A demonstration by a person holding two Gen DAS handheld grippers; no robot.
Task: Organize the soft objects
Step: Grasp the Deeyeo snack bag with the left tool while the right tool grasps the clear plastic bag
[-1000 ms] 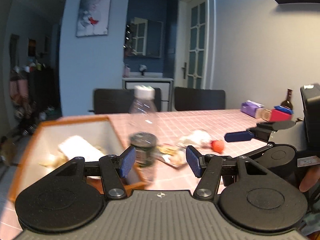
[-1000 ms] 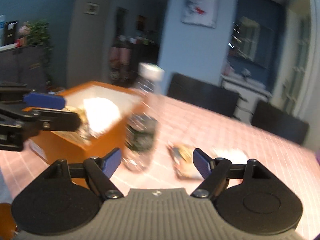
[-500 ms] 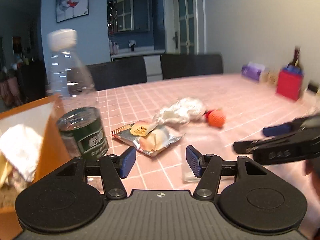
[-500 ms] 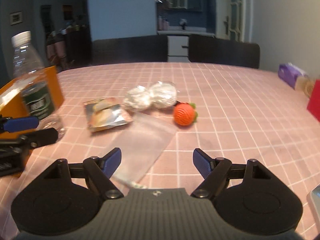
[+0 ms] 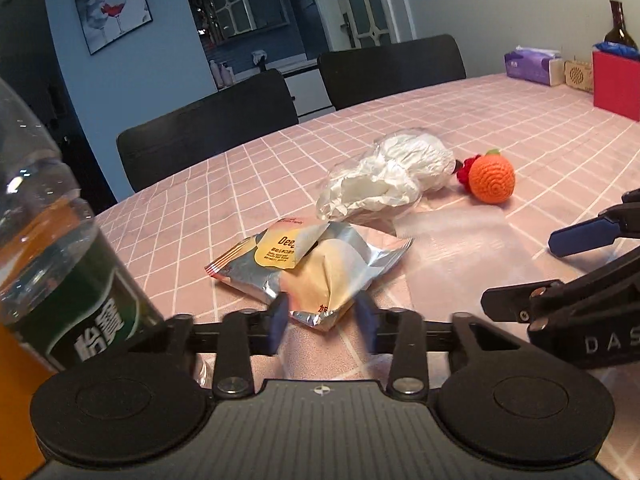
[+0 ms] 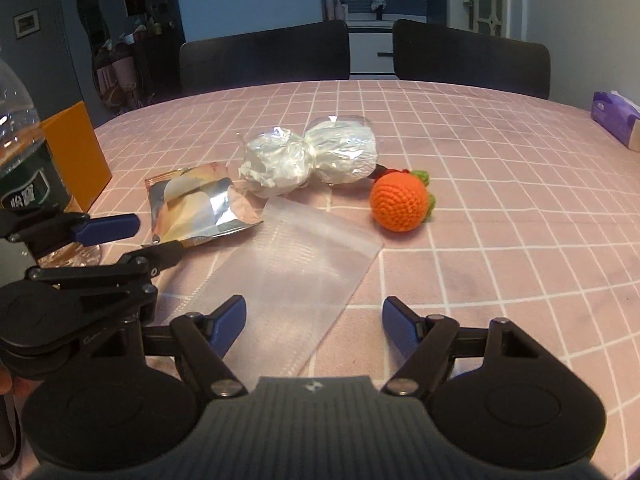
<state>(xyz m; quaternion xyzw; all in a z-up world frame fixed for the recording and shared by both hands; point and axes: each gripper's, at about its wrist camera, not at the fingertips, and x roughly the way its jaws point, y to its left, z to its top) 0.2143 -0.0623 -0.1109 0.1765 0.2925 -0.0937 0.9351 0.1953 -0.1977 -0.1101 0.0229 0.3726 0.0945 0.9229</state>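
A silver snack packet (image 5: 308, 268) lies on the pink checked table (image 5: 520, 128); it also shows in the right wrist view (image 6: 196, 208). My left gripper (image 5: 322, 322) has its jaws narrowed around the packet's near corner, the pads blurred and a small gap showing. Behind lie a crumpled white plastic bundle (image 5: 384, 180), an orange crocheted ball (image 5: 492, 180) and a clear flat plastic bag (image 6: 288, 280). My right gripper (image 6: 314, 324) is open and empty over the near end of the clear bag.
A water bottle with a green label (image 5: 60, 272) stands at the left next to an orange box (image 6: 76, 156). A red box (image 5: 616, 80), a tissue pack (image 5: 528, 64) and a dark bottle (image 5: 620, 28) stand at the far right. Two dark chairs are behind the table.
My left gripper has moved forward and down to the snack packet, and its jaws have narrowed around the packet's corner. My right gripper has come closer over the clear bag, still open.
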